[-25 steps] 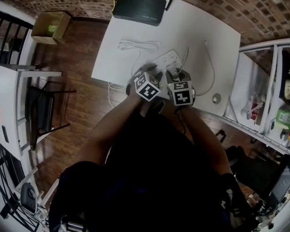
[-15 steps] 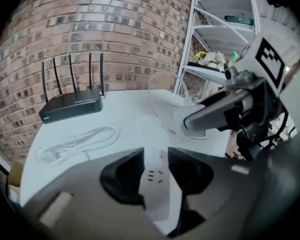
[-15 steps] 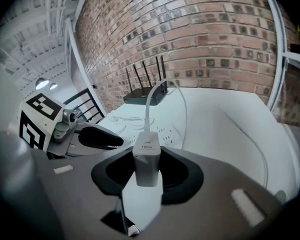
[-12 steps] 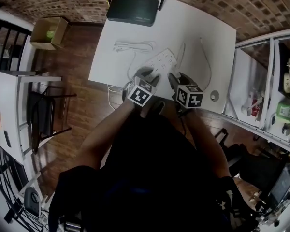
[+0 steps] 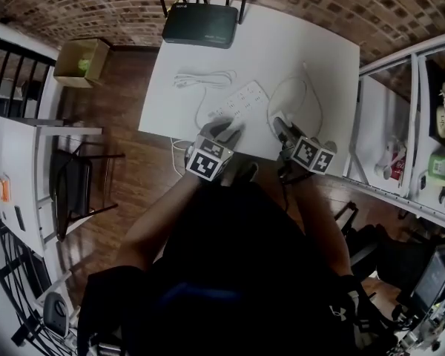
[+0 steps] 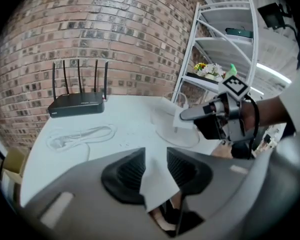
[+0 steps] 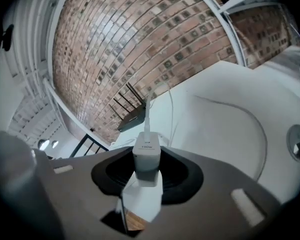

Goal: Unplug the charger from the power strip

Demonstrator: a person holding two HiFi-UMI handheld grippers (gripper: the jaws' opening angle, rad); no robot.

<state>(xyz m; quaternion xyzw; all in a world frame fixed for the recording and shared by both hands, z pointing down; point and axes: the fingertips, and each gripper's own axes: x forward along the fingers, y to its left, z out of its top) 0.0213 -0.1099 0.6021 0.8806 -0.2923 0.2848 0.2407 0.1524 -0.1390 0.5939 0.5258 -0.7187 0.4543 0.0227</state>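
The white power strip [image 5: 241, 99] lies at an angle in the middle of the white table [image 5: 311, 50]. My left gripper [image 5: 226, 130] is at the strip's near end, and in the left gripper view [image 6: 156, 166] its pads close on a white edge that looks like that end. The right gripper [image 5: 282, 127] is to the right of the strip and clear of it. It is shut on the white charger [image 7: 146, 156], whose prongs hang free in the left gripper view [image 6: 186, 121]. The charger's thin white cable [image 5: 311, 95] loops across the table.
A black router [image 5: 199, 24] with antennas stands at the table's far edge. A coiled white cord [image 5: 204, 78] lies left of the strip. A round cable port [image 7: 297, 149] sits near the right corner. White shelves [image 5: 423, 124] stand to the right, with a cardboard box [image 5: 80, 61] on the floor to the left.
The right gripper has rolled and swung right, away from the strip, taking the charger with it; the cable now forms a loop. The left gripper stays at the strip's near end, slightly higher.
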